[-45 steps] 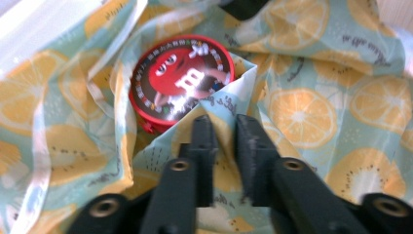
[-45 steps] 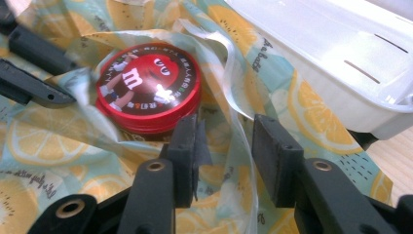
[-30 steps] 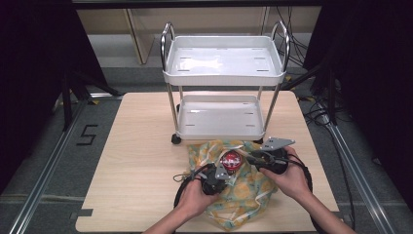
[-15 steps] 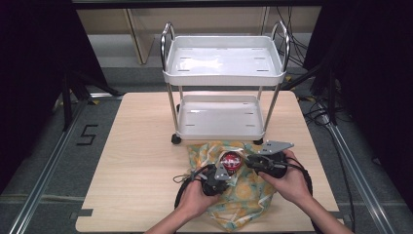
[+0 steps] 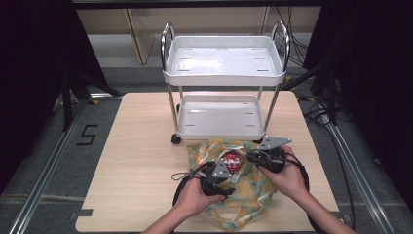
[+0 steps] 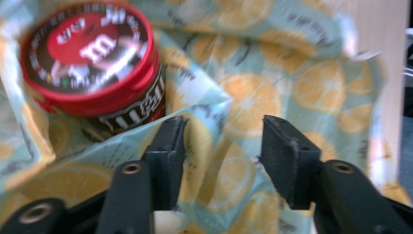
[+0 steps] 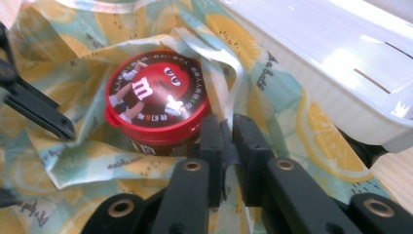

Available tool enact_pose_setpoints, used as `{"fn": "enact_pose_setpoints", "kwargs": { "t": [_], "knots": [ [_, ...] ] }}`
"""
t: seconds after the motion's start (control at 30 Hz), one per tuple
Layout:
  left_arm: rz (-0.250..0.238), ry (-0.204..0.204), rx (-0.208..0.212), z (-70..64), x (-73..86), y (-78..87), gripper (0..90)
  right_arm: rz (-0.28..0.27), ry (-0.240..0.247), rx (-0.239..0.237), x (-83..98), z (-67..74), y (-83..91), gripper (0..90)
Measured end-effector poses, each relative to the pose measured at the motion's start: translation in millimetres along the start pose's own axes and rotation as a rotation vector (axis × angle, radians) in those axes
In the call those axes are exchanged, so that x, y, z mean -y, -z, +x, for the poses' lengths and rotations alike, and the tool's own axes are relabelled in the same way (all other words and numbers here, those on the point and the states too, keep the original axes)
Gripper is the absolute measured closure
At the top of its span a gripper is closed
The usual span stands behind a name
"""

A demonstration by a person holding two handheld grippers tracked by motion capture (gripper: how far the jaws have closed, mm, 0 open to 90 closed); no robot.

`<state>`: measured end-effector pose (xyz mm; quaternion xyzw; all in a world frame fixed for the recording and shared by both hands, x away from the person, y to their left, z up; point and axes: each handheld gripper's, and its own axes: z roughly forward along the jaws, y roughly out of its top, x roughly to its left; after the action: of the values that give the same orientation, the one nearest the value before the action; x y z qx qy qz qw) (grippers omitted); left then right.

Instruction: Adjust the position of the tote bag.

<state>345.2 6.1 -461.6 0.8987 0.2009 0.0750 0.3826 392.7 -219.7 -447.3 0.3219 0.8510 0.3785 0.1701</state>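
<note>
Left claw lets go, right claw pinches the bag.

Just opened: left claw point(image 6: 221, 161), jaws apart with only loose bag cloth between, gripping nothing. Just closed: right claw point(image 7: 226, 146), squeezing a fold of the orange-print bag point(image 5: 243, 192) beside the red candy tub point(image 5: 232, 160). Tub sitting in the open bag on the table point(image 5: 141, 161), just in front of the white cart point(image 5: 221, 122). Probably swapping grips to free the tub.

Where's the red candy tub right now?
In the high view the red candy tub sits in the open lemon-print bag, near the table's front edge, between the left claw and right claw, just before the white cart.
</note>
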Motion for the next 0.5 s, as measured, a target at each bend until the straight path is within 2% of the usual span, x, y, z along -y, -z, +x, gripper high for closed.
{"fn": "enact_pose_setpoints", "kwargs": {
  "t": [0.1,0.13,0.17,0.2,0.23,0.27,0.33,0.4,0.5],
  "knots": [
    [-0.028,0.011,0.003,-0.8,-3.6,5.6,44.7,0.004,0.000,0.002,0.4,0.2,-1.8,85.9],
    [-0.030,0.010,-0.001,0.1,-5.0,8.9,44.6,0.027,-0.030,-0.013,-0.2,1.9,-0.3,86.0],
    [-0.042,-0.006,-0.005,1.5,-6.3,10.7,44.0,0.026,-0.016,-0.008,0.0,1.2,-1.0,86.0],
    [-0.048,0.010,-0.006,1.2,-7.0,12.8,43.8,0.025,-0.016,-0.006,-0.1,1.1,-1.2,86.0],
    [-0.053,-0.008,-0.011,2.9,-8.3,14.8,43.6,0.018,-0.008,-0.001,-0.1,0.3,-1.7,85.9],
    [-0.066,0.013,-0.013,2.2,-9.4,17.2,43.6,0.015,-0.003,0.001,0.0,0.0,-1.8,85.8],
    [-0.081,-0.004,-0.024,5.3,-11.8,21.2,43.1,0.015,-0.010,0.002,-0.3,0.3,-1.8,85.7],
    [-0.096,0.023,-0.033,6.8,-12.6,23.9,43.0,0.018,-0.015,0.000,-0.3,0.7,-2.0,85.5],
    [-0.119,0.036,-0.048,11.5,-12.9,25.4,42.1,0.017,-0.014,0.000,-0.4,0.7,-2.1,84.9]
  ]
}}
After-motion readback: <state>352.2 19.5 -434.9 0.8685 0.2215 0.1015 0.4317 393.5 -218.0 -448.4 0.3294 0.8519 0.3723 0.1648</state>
